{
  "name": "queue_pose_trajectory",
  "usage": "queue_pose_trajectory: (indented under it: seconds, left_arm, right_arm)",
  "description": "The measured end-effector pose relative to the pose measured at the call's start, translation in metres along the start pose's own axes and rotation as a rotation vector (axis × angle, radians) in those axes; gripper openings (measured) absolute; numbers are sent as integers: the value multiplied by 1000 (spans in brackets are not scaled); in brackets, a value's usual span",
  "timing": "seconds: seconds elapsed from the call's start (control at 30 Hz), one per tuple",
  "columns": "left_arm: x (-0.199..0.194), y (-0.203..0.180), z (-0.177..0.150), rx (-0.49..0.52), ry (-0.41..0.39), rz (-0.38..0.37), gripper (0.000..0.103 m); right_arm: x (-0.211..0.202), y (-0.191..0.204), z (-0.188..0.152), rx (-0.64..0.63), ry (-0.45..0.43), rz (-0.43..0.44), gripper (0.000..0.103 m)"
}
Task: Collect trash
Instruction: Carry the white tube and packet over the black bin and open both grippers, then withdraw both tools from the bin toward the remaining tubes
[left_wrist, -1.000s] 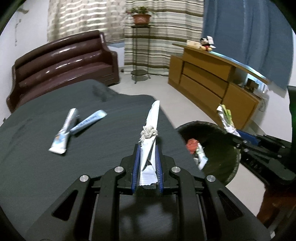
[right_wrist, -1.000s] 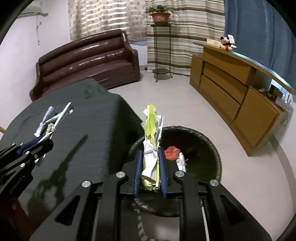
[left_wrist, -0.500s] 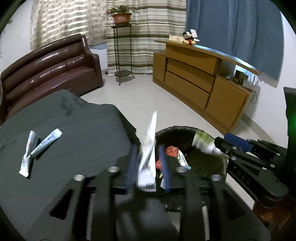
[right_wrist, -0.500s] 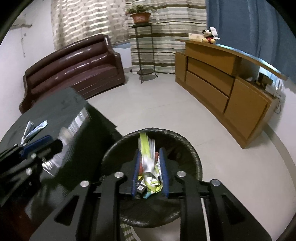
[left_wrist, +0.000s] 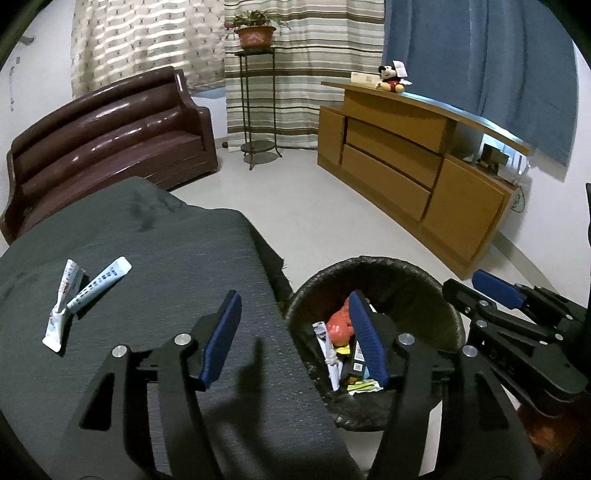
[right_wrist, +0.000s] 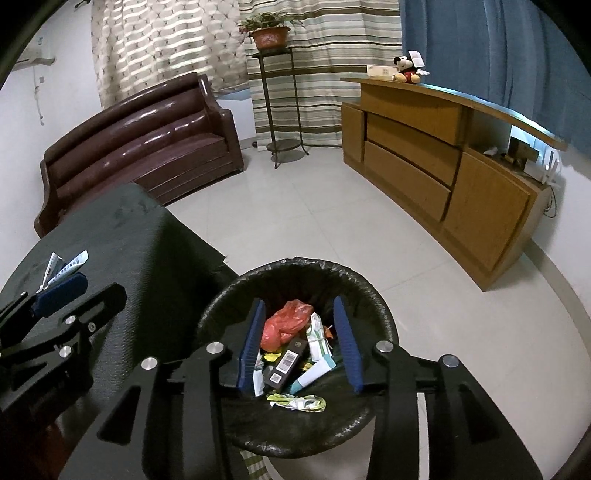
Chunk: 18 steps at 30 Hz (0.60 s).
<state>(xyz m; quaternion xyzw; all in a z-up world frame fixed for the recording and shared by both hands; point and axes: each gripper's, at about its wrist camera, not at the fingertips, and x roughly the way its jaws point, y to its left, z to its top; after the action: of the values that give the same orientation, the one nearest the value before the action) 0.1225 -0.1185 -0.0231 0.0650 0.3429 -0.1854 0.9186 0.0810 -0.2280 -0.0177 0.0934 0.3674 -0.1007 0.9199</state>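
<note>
A black-lined trash bin (left_wrist: 406, 273) (right_wrist: 373, 291) stands on the floor beside the dark table (left_wrist: 147, 240). It holds a red bag (right_wrist: 286, 321), a black box, wrappers and a crumpled yellow-green wrapper (right_wrist: 295, 401). My left gripper (left_wrist: 295, 336) is open and empty, straddling the table's edge and the bin's rim. My right gripper (right_wrist: 299, 343) is open and empty above the bin. Two white tube wrappers (left_wrist: 79, 295) lie on the table at the left, also small in the right wrist view (right_wrist: 62, 267).
A brown sofa (left_wrist: 103, 133) stands behind the table. A wooden sideboard (left_wrist: 424, 177) with a Mickey toy runs along the right wall. A plant stand (left_wrist: 255, 92) is by the striped curtains. Tiled floor (right_wrist: 314, 214) lies between them.
Both grippers have opened and let go. The white wrapper left my left gripper and the yellow-green wrapper left my right; both now lie in the bin. Both grippers moved toward the bin.
</note>
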Motion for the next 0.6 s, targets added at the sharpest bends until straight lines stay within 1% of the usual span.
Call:
queue_pose_trajectory:
  seconds: [0.13, 0.33, 0.6]
  left_arm:
    - [-5, 11, -3, -15, 3, 16, 60]
    - [-12, 42, -10, -43, 9, 67, 60]
    - [-18, 108, -25, -116, 40, 176, 60]
  right_arm:
    - [0, 5, 0, -9, 8, 12, 42]
    - [1, 32, 0, -43, 18, 51, 44]
    - [8, 81, 0, -110, 40, 132, 44]
